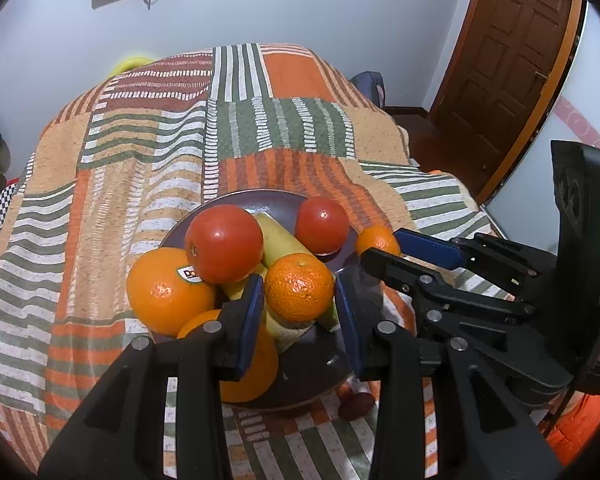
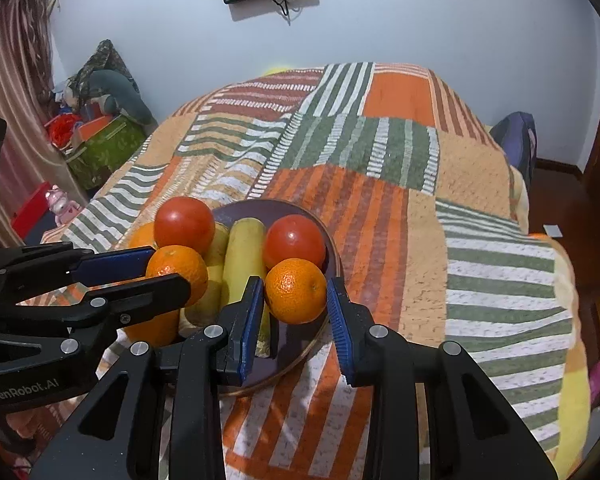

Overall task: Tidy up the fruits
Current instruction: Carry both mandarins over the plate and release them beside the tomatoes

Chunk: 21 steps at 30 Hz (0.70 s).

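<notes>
Left gripper and right gripper each straddle a mandarin, wide open, apparently not touching. Both fruits sit on the near side of the plate. Closing off-centre could roll them off the heap.

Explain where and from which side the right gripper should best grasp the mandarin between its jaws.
Grip the mandarin across its widest middle, coming from the near plate edge. It is round, sits at the pile's outer edge, and both flanks look free; the right gripper jaws already straddle it, open. The tomato blocks the far side.
</notes>
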Each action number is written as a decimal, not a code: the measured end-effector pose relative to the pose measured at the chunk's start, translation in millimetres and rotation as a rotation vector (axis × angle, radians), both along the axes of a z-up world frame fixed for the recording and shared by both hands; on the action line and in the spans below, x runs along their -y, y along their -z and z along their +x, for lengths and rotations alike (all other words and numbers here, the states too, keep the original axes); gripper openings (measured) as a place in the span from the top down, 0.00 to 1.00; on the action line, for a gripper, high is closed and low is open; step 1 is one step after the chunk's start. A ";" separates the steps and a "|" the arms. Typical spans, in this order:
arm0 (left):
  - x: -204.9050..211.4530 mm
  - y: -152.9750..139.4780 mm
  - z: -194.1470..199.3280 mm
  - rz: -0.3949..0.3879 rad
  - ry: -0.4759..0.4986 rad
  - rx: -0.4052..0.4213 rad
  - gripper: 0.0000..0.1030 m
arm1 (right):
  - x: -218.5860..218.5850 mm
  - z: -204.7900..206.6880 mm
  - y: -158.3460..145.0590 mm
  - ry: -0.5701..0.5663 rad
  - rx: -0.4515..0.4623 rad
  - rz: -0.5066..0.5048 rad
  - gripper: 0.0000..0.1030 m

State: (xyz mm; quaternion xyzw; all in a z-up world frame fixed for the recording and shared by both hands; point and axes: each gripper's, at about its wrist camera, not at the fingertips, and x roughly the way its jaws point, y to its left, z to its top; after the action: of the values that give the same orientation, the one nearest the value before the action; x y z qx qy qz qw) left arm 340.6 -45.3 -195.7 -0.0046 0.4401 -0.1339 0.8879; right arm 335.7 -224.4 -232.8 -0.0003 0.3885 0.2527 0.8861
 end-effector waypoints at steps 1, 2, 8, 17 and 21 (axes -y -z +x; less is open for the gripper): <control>0.1 1.7 1.6 0.000 0.000 -0.003 0.65 | -0.7 1.4 2.1 -0.001 -0.004 -0.001 0.71; 0.3 3.9 3.1 -0.001 0.001 -0.006 0.65 | -2.0 2.3 5.0 -0.002 -0.010 -0.004 0.71; 0.9 12.3 8.2 -0.005 0.000 -0.008 0.64 | -3.7 6.0 14.8 0.001 -0.029 -0.006 0.71; 2.4 14.6 7.8 0.000 -0.012 0.004 0.64 | -3.1 7.6 15.2 0.006 -0.042 0.005 0.70; 0.3 14.4 6.0 -0.016 -0.007 -0.009 0.62 | -2.7 8.7 16.5 0.003 -0.065 0.005 0.70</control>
State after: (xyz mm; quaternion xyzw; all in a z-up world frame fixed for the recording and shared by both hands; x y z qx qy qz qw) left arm 346.6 -45.6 -210.1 -0.0140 0.4429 -0.1342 0.8864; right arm 344.4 -221.8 -249.2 0.0108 0.4166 0.2522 0.8733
